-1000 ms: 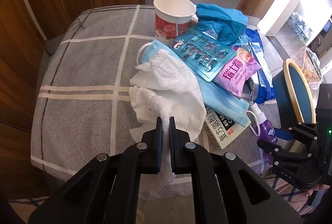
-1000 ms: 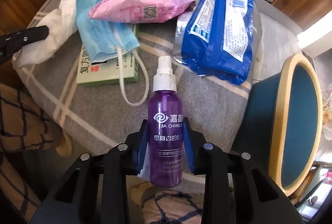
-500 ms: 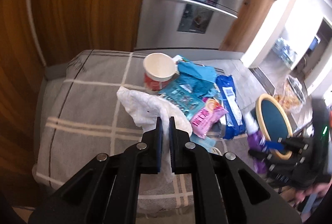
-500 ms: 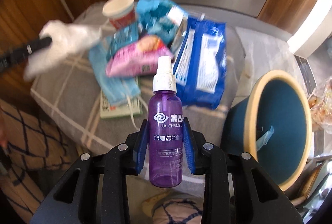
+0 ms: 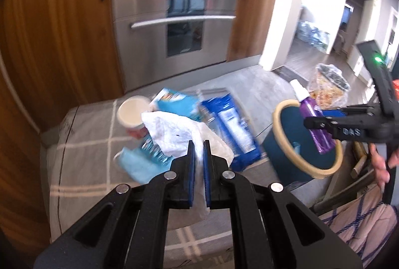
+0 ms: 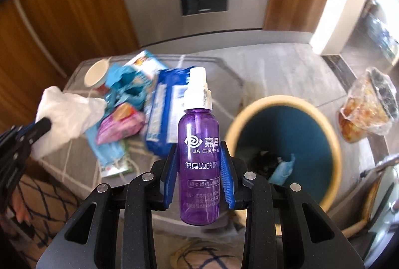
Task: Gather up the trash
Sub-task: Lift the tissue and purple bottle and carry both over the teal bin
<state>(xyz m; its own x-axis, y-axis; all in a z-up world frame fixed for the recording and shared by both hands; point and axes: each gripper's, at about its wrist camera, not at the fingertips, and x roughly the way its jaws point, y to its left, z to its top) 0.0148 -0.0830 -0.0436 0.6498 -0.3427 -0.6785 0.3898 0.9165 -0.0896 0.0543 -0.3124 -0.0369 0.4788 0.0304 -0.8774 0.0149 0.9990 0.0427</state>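
Note:
My left gripper [image 5: 198,144] is shut on a crumpled white tissue [image 5: 179,134] and holds it above the grey checked table [image 5: 82,164]; it also shows at the left of the right wrist view [image 6: 67,114]. My right gripper [image 6: 198,144] is shut on a purple spray bottle [image 6: 198,144] with a white cap, held up left of the teal bin with a tan rim [image 6: 294,124]. In the left wrist view the bottle [image 5: 315,129] hangs over the bin [image 5: 286,157]. A blue mask piece [image 6: 283,169] lies inside the bin.
On the table lie a paper cup [image 5: 132,112], a blue wipes pack [image 5: 232,129], a pink snack bag [image 6: 119,127], blue masks [image 5: 139,164] and a small box [image 6: 114,167]. A steel fridge [image 5: 174,15] stands behind. A clear bag of food [image 6: 369,109] lies on the floor.
Both grippers have risen and pulled back from the table with their loads. The right gripper with the bottle has moved over toward the bin, whose inside now shows.

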